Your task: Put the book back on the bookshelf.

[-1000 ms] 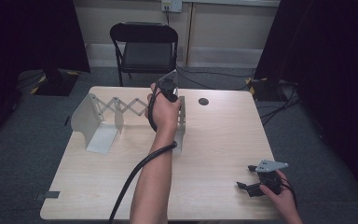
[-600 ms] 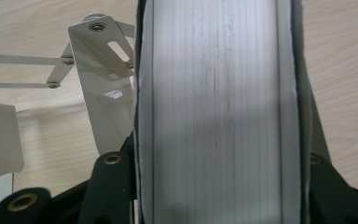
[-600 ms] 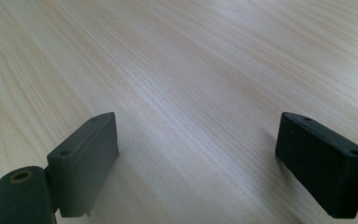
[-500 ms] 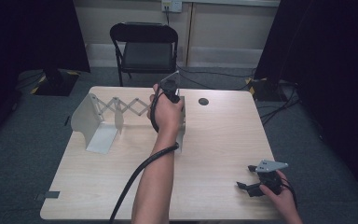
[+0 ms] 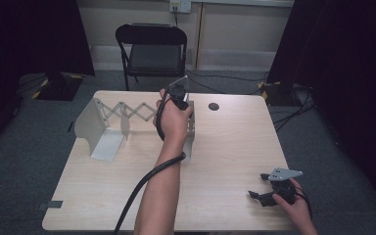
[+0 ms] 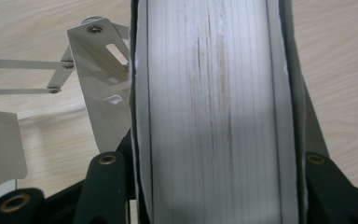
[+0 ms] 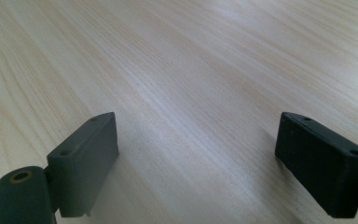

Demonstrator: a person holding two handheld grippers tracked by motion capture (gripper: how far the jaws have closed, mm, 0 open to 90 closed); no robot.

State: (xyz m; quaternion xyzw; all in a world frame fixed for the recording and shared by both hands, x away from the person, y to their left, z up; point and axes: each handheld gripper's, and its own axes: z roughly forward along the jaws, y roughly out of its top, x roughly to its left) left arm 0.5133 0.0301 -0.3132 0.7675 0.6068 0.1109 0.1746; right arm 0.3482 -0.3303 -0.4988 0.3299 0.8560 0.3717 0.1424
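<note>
We see the left gripper (image 5: 177, 96) at the table's (image 5: 235, 147) twelve o'clock, its jaws just easing apart yet still flanking a book (image 6: 209, 112) beside the expandable bookend rack (image 5: 122, 115): placement seems finished. The right gripper (image 5: 274, 188), at five o'clock, hangs released.

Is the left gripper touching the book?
Touching. The left gripper view shows the book standing page-edge up between the left gripper's black jaws, both covers flush against them with no gap, though the jaws have just been opening slightly.
</note>
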